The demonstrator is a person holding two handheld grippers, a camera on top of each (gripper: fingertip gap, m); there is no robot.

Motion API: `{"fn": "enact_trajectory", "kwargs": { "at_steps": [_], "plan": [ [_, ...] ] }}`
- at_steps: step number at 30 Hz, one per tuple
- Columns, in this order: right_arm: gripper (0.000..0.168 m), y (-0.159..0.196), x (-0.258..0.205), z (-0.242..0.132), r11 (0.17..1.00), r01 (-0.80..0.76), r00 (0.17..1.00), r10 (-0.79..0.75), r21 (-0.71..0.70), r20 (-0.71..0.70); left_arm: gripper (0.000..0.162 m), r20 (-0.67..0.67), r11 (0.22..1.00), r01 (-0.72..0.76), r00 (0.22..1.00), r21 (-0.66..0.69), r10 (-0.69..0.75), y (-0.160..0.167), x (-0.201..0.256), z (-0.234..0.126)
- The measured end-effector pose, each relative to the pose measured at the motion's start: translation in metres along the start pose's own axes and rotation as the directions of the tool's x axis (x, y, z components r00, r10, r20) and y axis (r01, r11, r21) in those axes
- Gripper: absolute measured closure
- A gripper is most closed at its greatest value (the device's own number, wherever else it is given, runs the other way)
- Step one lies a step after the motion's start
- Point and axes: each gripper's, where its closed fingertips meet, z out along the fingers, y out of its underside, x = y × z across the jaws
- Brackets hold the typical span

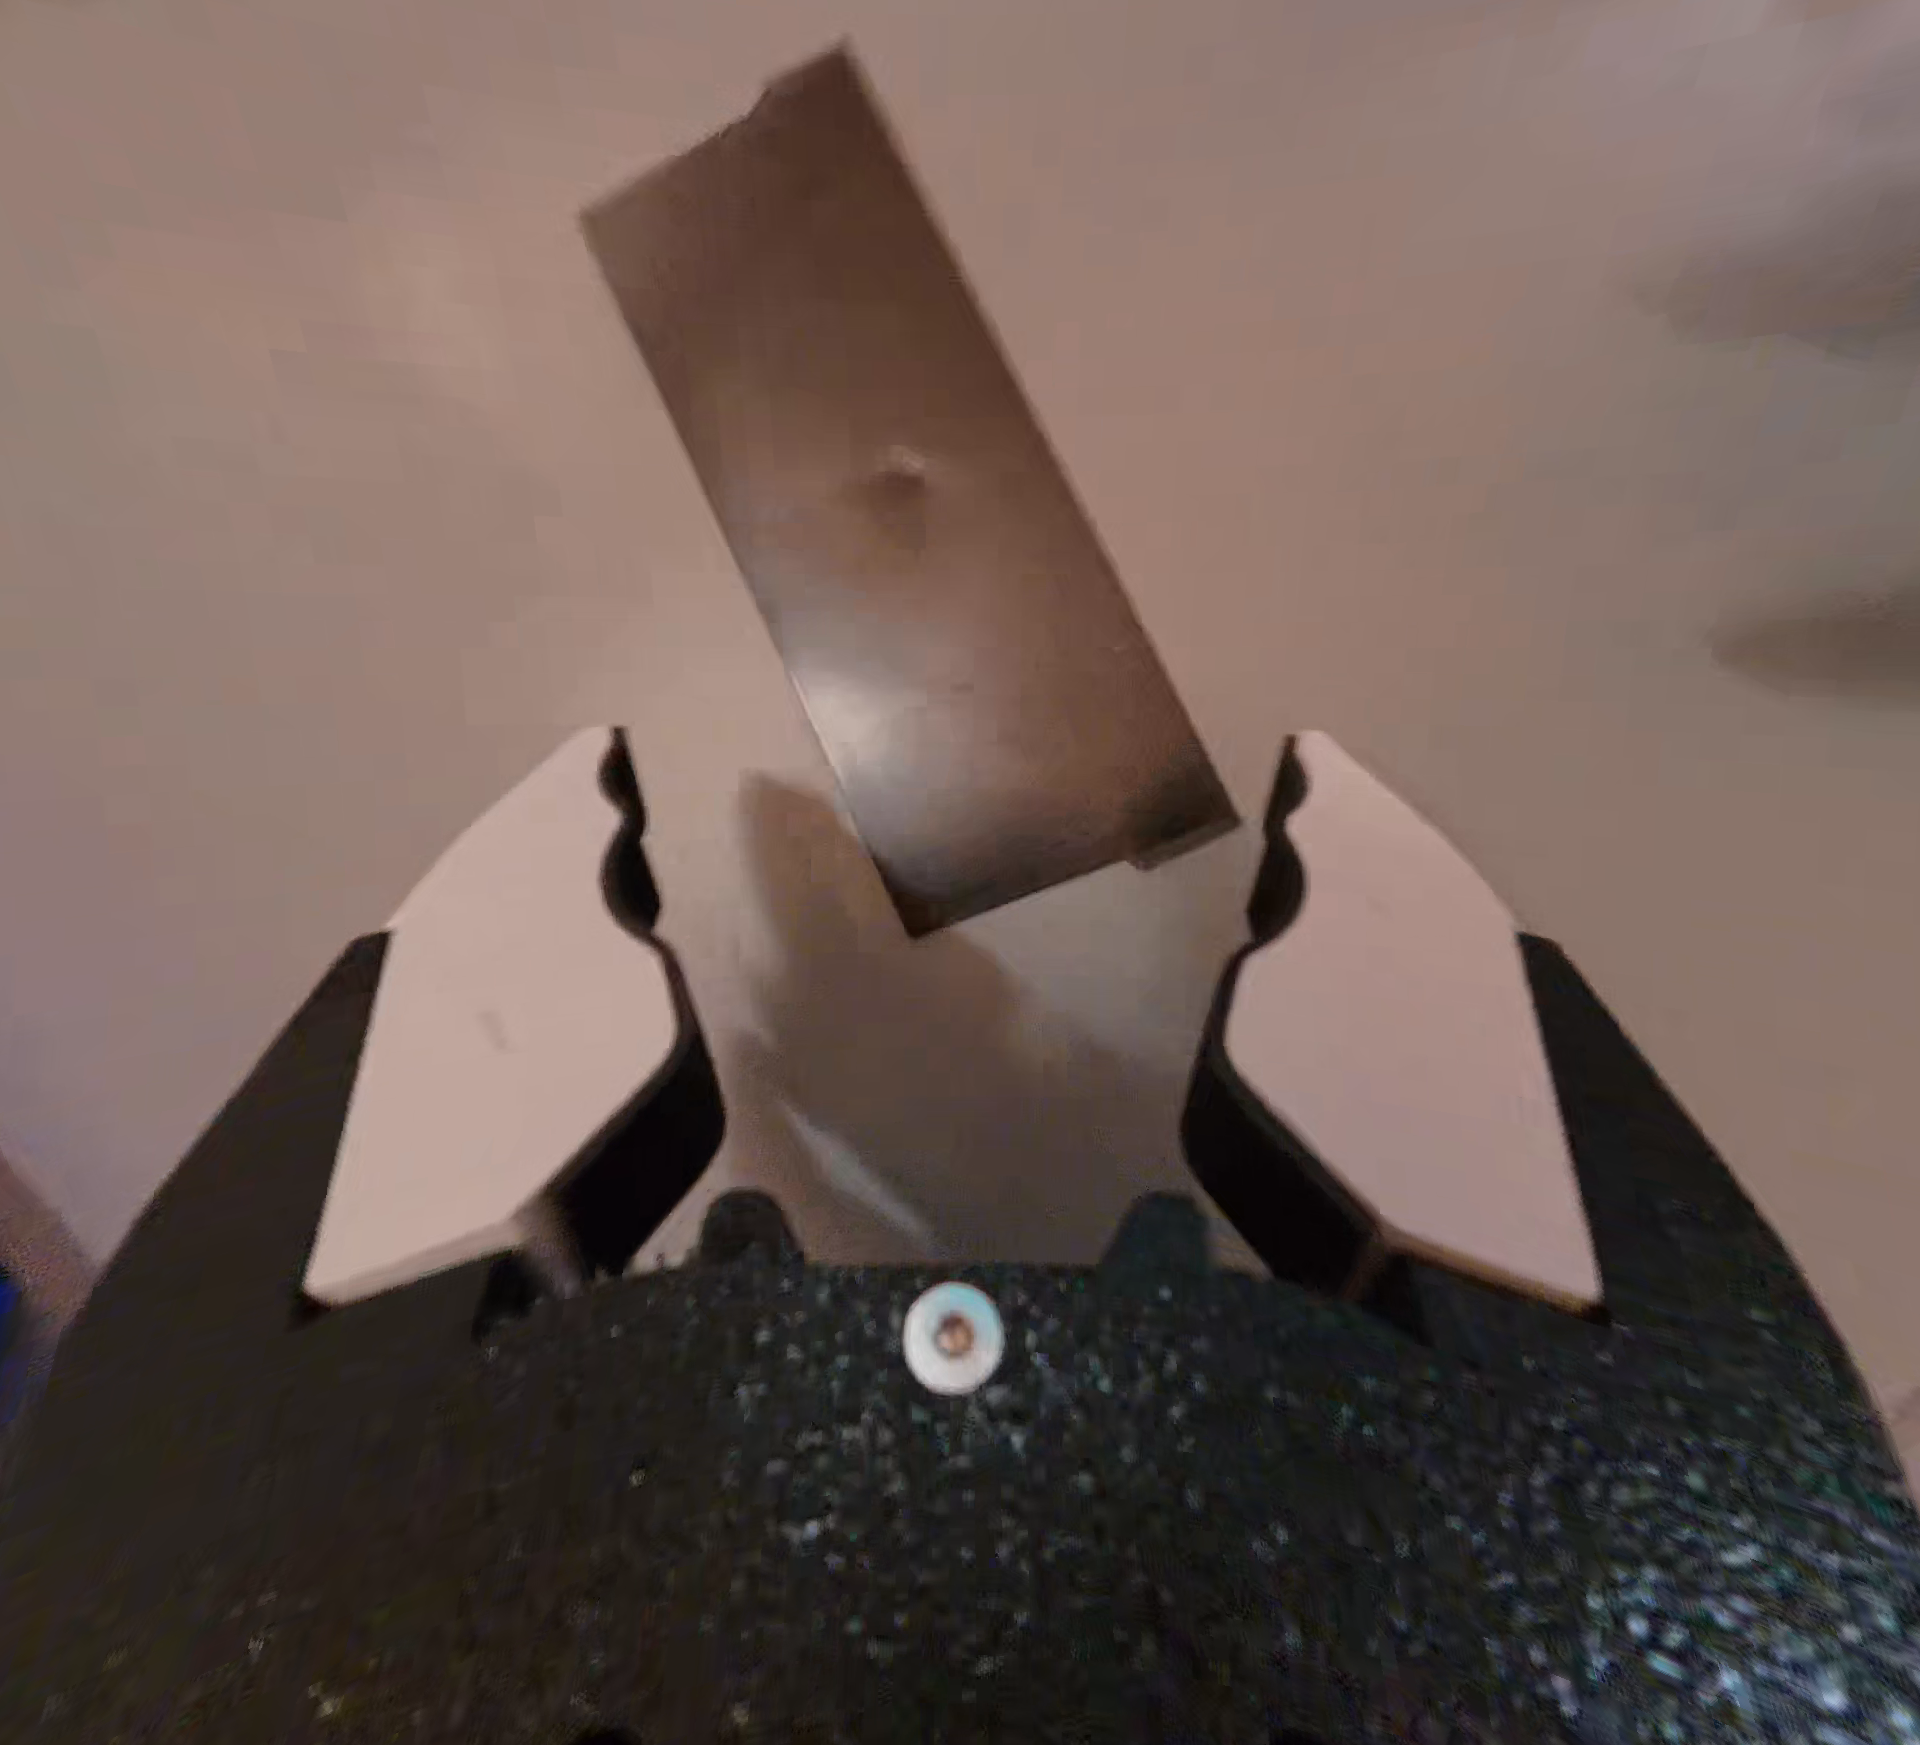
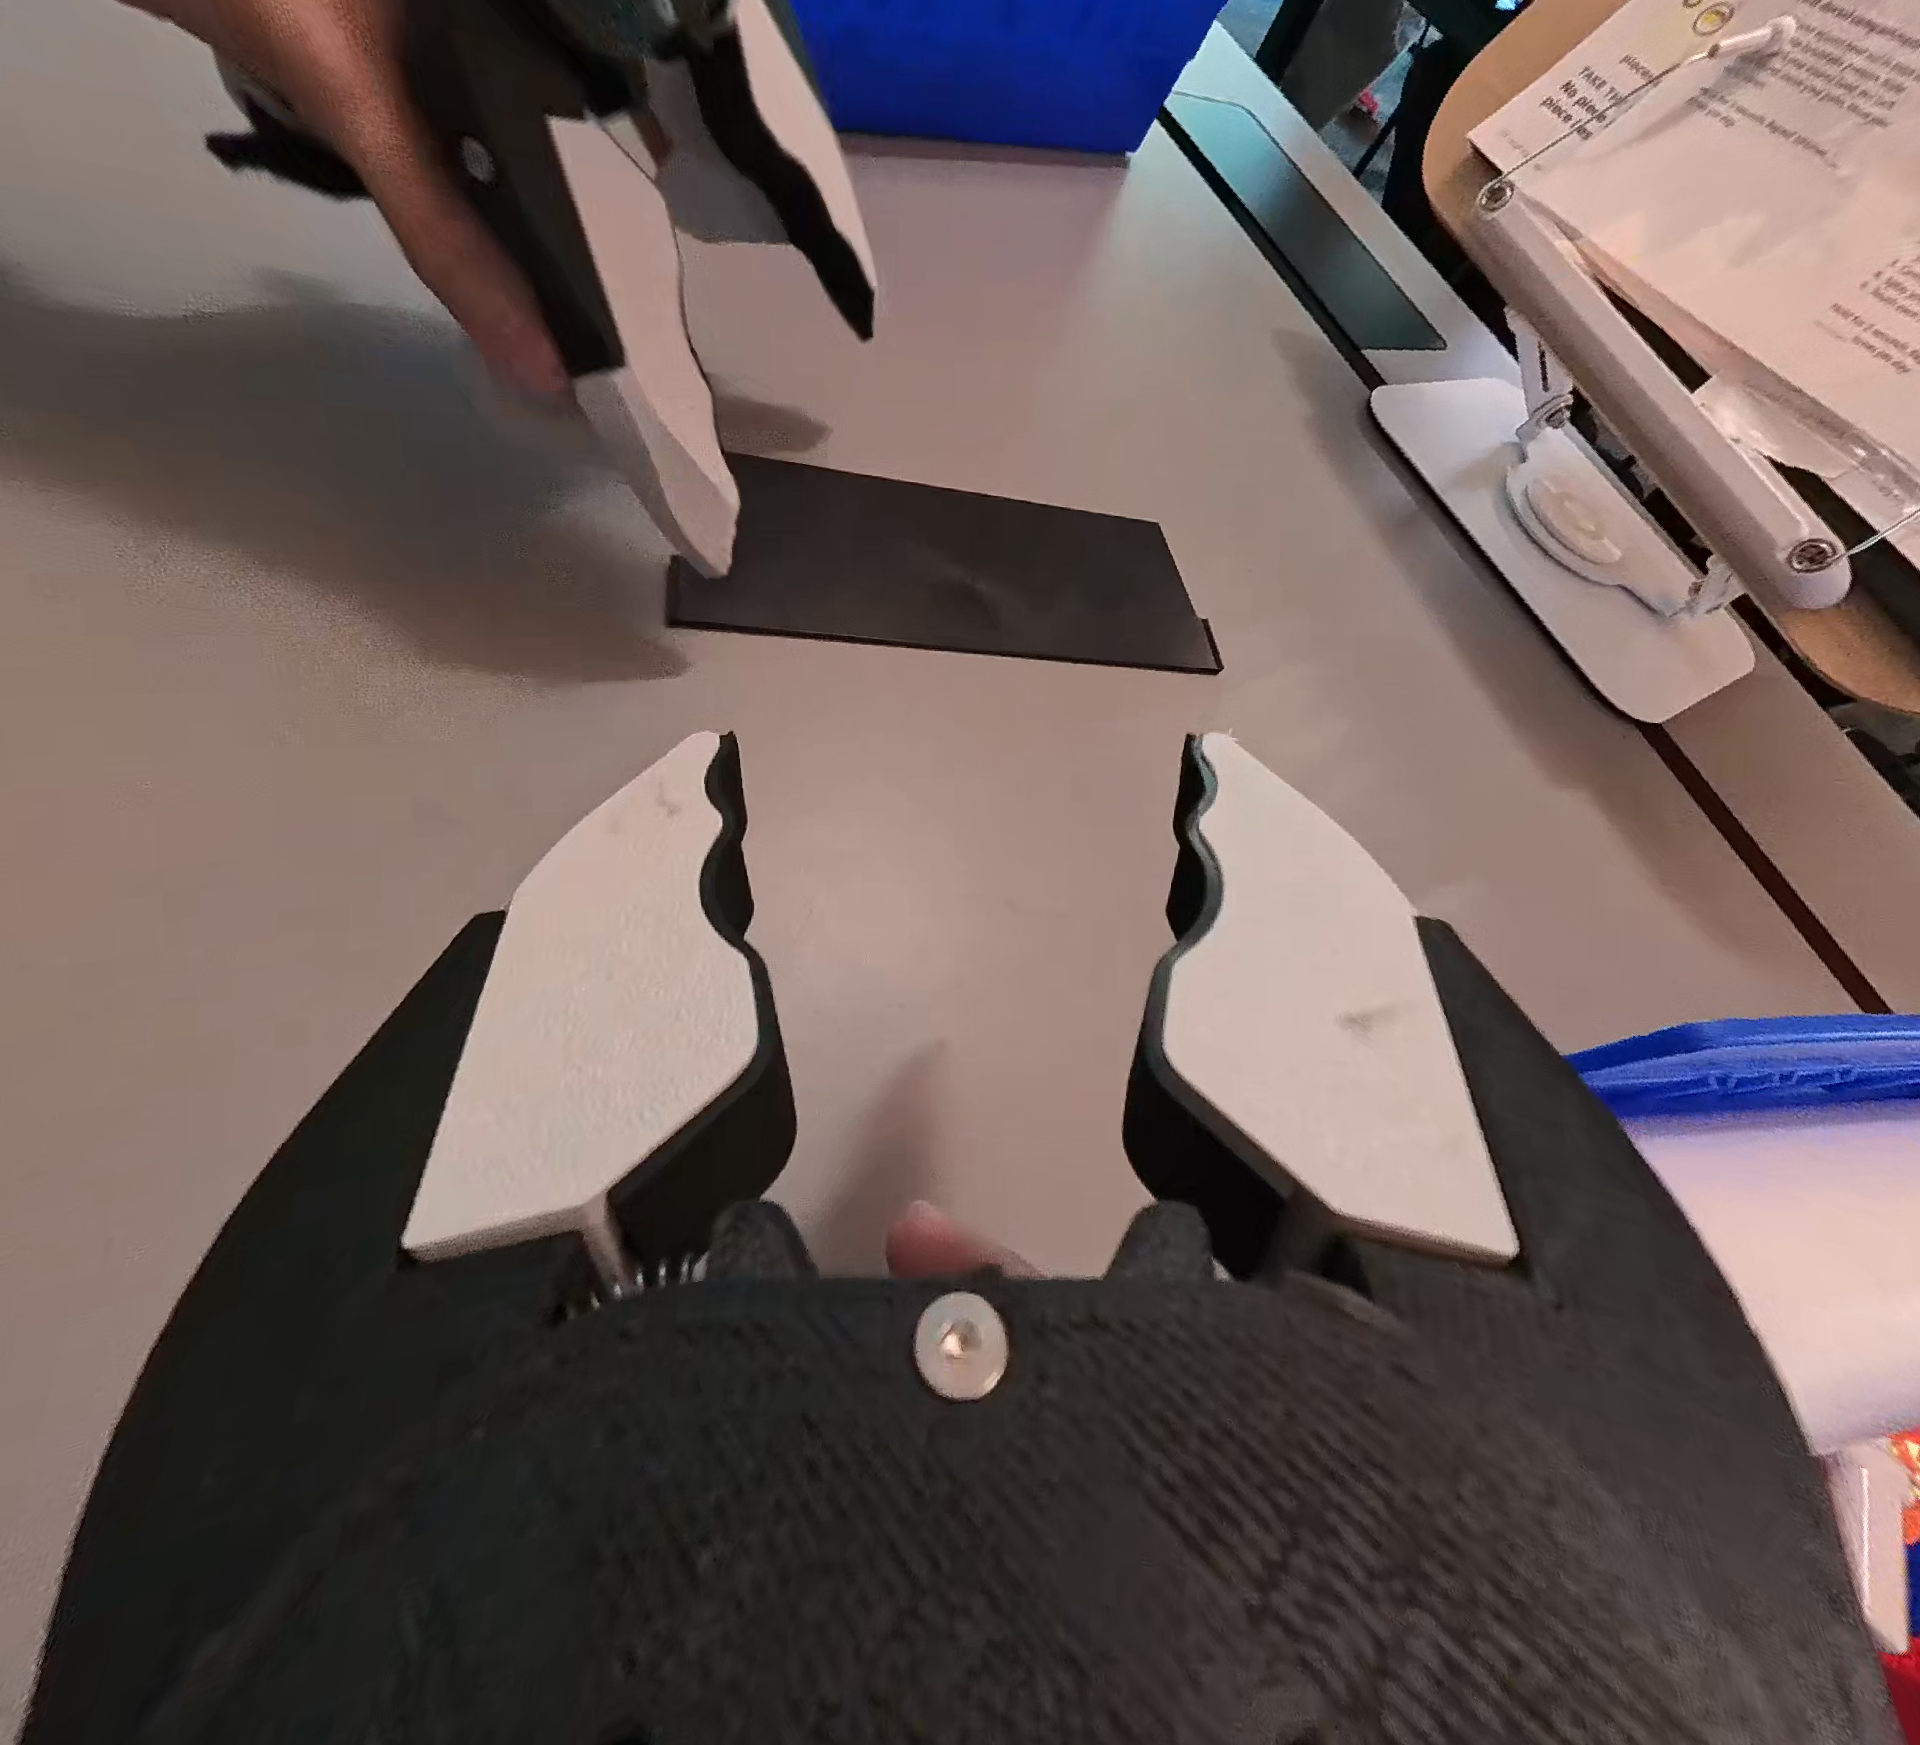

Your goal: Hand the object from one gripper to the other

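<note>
A flat dark rectangular plate (image 2: 940, 568) lies on the pale table; in the left wrist view the plate (image 1: 894, 480) shows from above, blurred. My left gripper (image 1: 951, 739) is open and points down over the plate's near end. In the right wrist view the left gripper (image 2: 790, 438) is held in a hand, and its near fingertip (image 2: 707, 542) meets the plate's left end. My right gripper (image 2: 961, 739) is open and empty, a short way in front of the plate, above bare table.
A blue bin (image 2: 987, 2) stands on the table behind the plate. At the right, a white clamp stand (image 2: 1590, 532) holds a tilted board with printed sheets (image 2: 1745, 85). A blue and white object (image 2: 1787, 1207) sits at the right edge. More tables show far back.
</note>
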Motion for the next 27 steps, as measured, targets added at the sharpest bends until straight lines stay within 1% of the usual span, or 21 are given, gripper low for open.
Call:
{"fn": "enact_trajectory", "kwargs": {
  "at_steps": [1, 4, 7, 10, 11, 12, 14, 18, 21, 24, 26, 27],
  "plan": [
    [0.088, 0.0, 0.0, 0.0, 1.0, -0.003, 1.0, 0.003, 0.0, 0.0, 0.048, -0.008, 0.998, 0.056, 0.998, -0.043, -0.057, 0.006, 0.0, 0.007],
    [0.088, 0.001, 0.001, 0.0, 1.0, -0.017, 1.0, 0.017, 0.002, 0.0, 0.056, -0.034, 0.985, 0.131, 0.99, -0.113, -0.136, 0.014, 0.01, 0.021],
    [0.088, 0.004, 0.002, -0.001, 1.0, -0.024, 1.0, 0.024, -0.004, 0.002, 0.057, 0.031, 0.984, 0.089, 0.996, -0.156, -0.085, 0.017, 0.013, 0.027],
    [0.088, 0.006, 0.001, -0.002, 0.999, -0.032, 0.999, 0.032, -0.008, 0.006, 0.066, 0.02, 0.98, 0.08, 0.997, -0.181, -0.078, 0.017, 0.016, 0.026],
    [0.088, 0.006, 0.002, -0.002, 0.999, -0.032, 0.999, 0.033, -0.008, 0.007, 0.072, 0.017, 0.98, 0.079, 0.997, -0.184, -0.077, 0.018, 0.012, 0.024],
    [0.088, 0.007, 0.001, -0.002, 0.999, -0.032, 0.999, 0.032, -0.008, 0.007, 0.083, 0.018, 0.979, 0.084, 0.996, -0.187, -0.082, 0.019, 0.007, 0.022],
    [0.088, 0.007, 0.001, -0.003, 0.999, -0.031, 0.999, 0.031, -0.009, 0.009, 0.084, 0.004, 0.977, 0.068, 0.998, -0.201, -0.069, 0.024, -0.002, 0.019],
    [0.088, 0.006, 0.002, -0.002, 0.999, -0.048, 0.999, 0.048, -0.001, 0.007, 0.085, -0.044, 0.971, -0.024, 0.999, -0.236, 0.014, 0.029, -0.004, 0.016],
    [0.088, 0.003, 0.0, 0.0, 0.999, -0.045, 0.999, 0.045, 0.008, 0.012, 0.086, -0.085, 0.976, -0.042, 0.996, -0.213, 0.024, 0.029, -0.004, 0.014],
    [0.088, 0.001, -0.003, 0.005, 1.0, -0.008, 1.0, 0.008, 0.013, 0.015, 0.086, -0.169, 0.986, 0.035, 0.983, -0.165, -0.064, 0.025, -0.002, 0.011],
    [0.087, 0.003, -0.004, 0.01, 1.0, 0.028, 1.0, -0.027, -0.007, 0.007, 0.087, -0.238, 0.985, 0.096, 0.963, -0.143, -0.128, 0.022, -0.001, 0.007],
    [0.086, 0.004, -0.003, 0.012, 0.999, 0.05, 0.999, -0.051, -0.02, -0.007, 0.089, -0.29, 0.986, 0.129, 0.944, -0.11, -0.156, 0.017, 0.0, 0.003]
  ]
}}
